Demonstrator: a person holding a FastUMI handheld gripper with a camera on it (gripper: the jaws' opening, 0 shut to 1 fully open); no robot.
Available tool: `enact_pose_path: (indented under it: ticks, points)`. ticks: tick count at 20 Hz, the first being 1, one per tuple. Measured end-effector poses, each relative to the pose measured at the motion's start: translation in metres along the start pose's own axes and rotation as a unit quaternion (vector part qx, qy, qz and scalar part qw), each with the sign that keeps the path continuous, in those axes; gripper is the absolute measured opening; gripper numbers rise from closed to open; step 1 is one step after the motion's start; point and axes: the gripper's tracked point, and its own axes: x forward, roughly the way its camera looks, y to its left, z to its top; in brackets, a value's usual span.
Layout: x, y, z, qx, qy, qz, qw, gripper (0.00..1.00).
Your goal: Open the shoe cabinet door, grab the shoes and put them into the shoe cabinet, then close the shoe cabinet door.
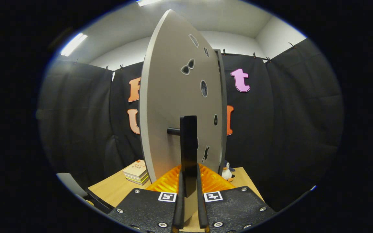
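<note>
Door (173,106) of the shoe cabinet fills the centre of the frame, a pale grey panel seen nearly edge-on and swung out toward the camera, its face dotted with small dark stickers (188,67). A dark bar handle (188,152) stands upright at the lower middle of the panel, held off it by a short round post (173,131). The hand-held gripper (189,181), at the bottom centre of the frame, has its two fingers drawn close together on either side of the handle's lower end, pinching it. Just beyond the door's far edge, right of centre, a thin strip of the cabinet body (224,106) shows. Below the door, the wooden worktop (115,191) spreads across the lower part of the frame. A stack of books (137,172) lies on it at lower left, just beside the door's bottom edge. A small penguin toy (227,172) stands at lower right, near the foot of the cabinet. Black cloth walls close in the booth behind, with ceiling lights (73,44) at upper left.
</note>
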Motion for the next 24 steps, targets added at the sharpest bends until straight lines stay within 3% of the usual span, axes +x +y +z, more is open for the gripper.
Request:
enact_pose_path:
  ticks: [12, 16, 20, 24]
  points:
    - [-0.014, -0.082, -0.003, -0.008, -0.004, -0.022, 1.000, 0.15]
    - [-0.014, -0.111, -0.007, -0.007, 0.001, -0.043, 0.999, 0.09]
    - [-0.025, -0.117, -0.003, 0.032, 0.008, -0.041, 0.999, 0.09]
    - [-0.038, -0.113, 0.003, 0.021, -0.003, -0.063, 0.998, 0.09]
